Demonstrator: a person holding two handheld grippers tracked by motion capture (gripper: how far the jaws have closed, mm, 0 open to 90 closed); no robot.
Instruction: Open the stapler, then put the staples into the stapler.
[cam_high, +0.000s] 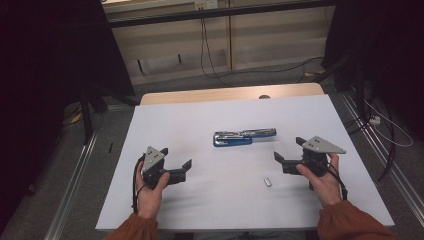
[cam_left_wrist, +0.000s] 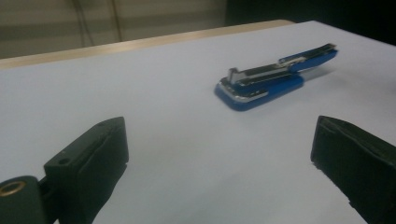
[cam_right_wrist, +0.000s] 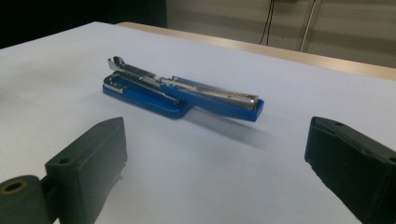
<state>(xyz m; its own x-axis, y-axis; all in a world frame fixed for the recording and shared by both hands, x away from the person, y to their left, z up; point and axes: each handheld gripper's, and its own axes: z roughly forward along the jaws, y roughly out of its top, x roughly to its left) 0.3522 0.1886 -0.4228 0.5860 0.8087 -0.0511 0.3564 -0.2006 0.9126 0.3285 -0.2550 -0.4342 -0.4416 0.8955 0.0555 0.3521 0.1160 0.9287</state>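
Note:
A blue stapler (cam_high: 244, 136) lies swung open on the white table (cam_high: 200, 120), its silver staple channel facing up. My left gripper (cam_high: 176, 157) is held low over the table at the front left, open and empty. The stapler (cam_left_wrist: 275, 77) sits well ahead of its black fingers (cam_left_wrist: 100, 149), to the right. My right gripper (cam_high: 290, 149) is at the front right, also open with nothing between its jaws. In the right gripper view the stapler (cam_right_wrist: 182, 93) lies ahead and slightly left of the gripper (cam_right_wrist: 215, 135). Neither gripper touches the stapler.
A small silver strip, perhaps staples (cam_high: 268, 181), lies on the table close to my right hand. A wooden tabletop edge (cam_high: 230, 93) shows at the far side. Cables (cam_high: 210, 60) and metal rails (cam_high: 75, 170) run along the floor around the table.

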